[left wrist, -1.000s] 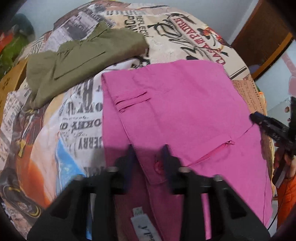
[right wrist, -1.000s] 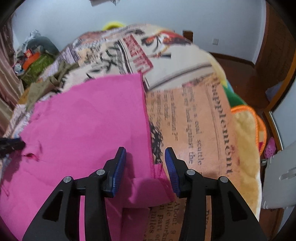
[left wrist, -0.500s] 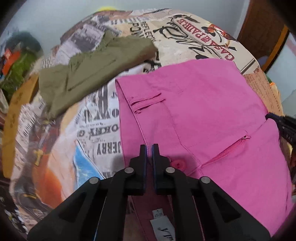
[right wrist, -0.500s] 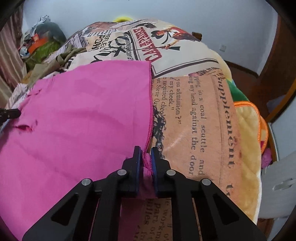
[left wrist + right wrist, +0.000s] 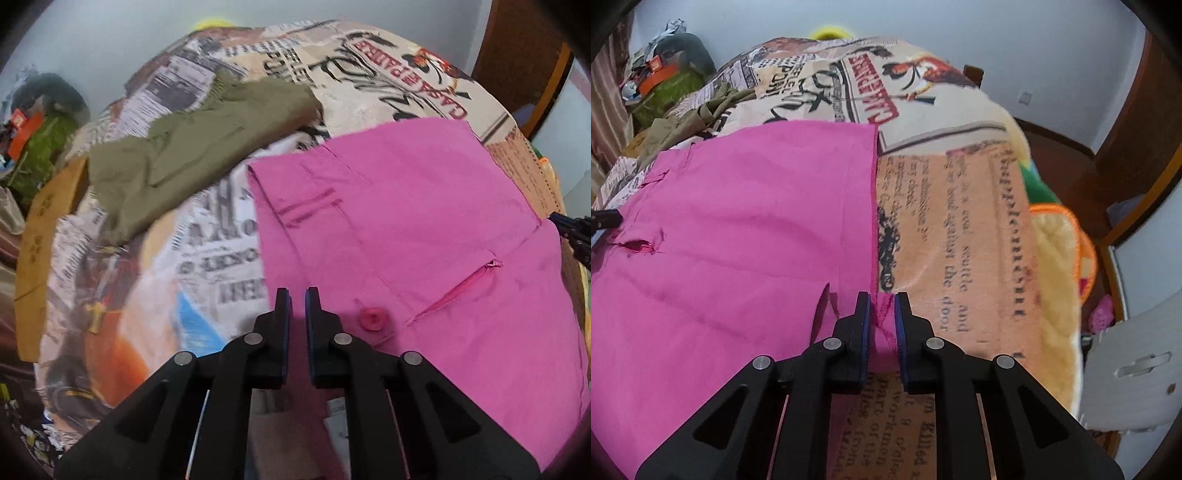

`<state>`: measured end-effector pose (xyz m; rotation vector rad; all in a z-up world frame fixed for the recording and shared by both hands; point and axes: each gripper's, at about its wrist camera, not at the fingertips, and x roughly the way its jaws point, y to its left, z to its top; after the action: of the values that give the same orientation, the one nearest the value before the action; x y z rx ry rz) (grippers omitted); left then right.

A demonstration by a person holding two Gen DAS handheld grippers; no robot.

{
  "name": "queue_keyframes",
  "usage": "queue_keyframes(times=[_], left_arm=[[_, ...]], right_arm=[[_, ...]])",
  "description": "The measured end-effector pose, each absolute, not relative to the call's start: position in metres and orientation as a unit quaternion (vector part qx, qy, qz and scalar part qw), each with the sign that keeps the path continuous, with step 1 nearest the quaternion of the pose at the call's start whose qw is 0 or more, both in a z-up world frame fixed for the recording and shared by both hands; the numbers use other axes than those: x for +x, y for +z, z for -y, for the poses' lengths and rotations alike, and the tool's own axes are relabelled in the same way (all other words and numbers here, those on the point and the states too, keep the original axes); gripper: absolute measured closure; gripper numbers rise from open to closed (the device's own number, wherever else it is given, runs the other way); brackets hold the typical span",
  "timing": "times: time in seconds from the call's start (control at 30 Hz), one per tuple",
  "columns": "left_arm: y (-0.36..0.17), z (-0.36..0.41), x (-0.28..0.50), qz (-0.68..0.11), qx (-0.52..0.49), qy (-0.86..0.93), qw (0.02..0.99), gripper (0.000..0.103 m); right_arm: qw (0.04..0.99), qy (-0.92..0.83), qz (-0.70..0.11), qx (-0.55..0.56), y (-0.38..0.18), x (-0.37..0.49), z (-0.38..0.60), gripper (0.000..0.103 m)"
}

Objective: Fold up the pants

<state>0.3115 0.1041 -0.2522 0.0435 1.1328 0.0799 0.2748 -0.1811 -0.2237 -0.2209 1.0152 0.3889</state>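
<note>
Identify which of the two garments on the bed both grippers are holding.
The pink pants, nearer the cameras, pinched at opposite sides by the left gripper and right gripper. The olive-green garment lies untouched behind.

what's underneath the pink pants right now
The pink pants lie on a newspaper-print blanket, which shows all around them. Whatever else lies beneath the fabric is covered and cannot be seen.

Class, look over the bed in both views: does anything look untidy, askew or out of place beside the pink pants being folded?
Yes. The olive-green garment lies crumpled and askew on the newspaper-print blanket, beyond the pink pants, not folded. The pants lie mostly flat, and the right gripper pinches their hem edge.
</note>
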Motion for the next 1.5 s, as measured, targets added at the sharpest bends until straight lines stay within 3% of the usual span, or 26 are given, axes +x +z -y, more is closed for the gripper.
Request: queue_keyframes(times=[0.03, 0.1, 0.2, 0.53, 0.77, 1.37, 1.5], left_arm=[[-0.246, -0.107, 0.310, -0.529, 0.022, 0.040, 0.848, 0.094], [-0.235, -0.114, 0.310, -0.515, 0.026, 0.041, 0.856, 0.094], [-0.225, -0.124, 0.314, -0.503, 0.022, 0.050, 0.863, 0.093], [-0.224, -0.158, 0.353, -0.496, -0.014, 0.061, 0.866, 0.090], [-0.243, -0.153, 0.382, -0.512, -0.025, 0.044, 0.858, 0.072], [-0.287, -0.147, 0.416, -0.529, -0.043, 0.011, 0.848, 0.072], [-0.287, -0.148, 0.417, -0.523, -0.040, 0.019, 0.851, 0.082]], right_arm=[[0.852, 0.184, -0.478, -0.104, -0.220, 0.275, 0.182, 0.087], [0.859, 0.182, -0.469, -0.096, -0.210, 0.275, 0.183, 0.072], [0.870, 0.192, -0.446, -0.085, -0.193, 0.277, 0.182, 0.064], [0.880, 0.208, -0.415, -0.099, -0.180, 0.305, 0.162, 0.061], [0.877, 0.209, -0.426, -0.077, -0.195, 0.344, 0.154, 0.061], [0.848, 0.258, -0.462, -0.025, -0.241, 0.415, 0.125, 0.061], [0.844, 0.272, -0.460, -0.040, -0.244, 0.417, 0.111, 0.061]])
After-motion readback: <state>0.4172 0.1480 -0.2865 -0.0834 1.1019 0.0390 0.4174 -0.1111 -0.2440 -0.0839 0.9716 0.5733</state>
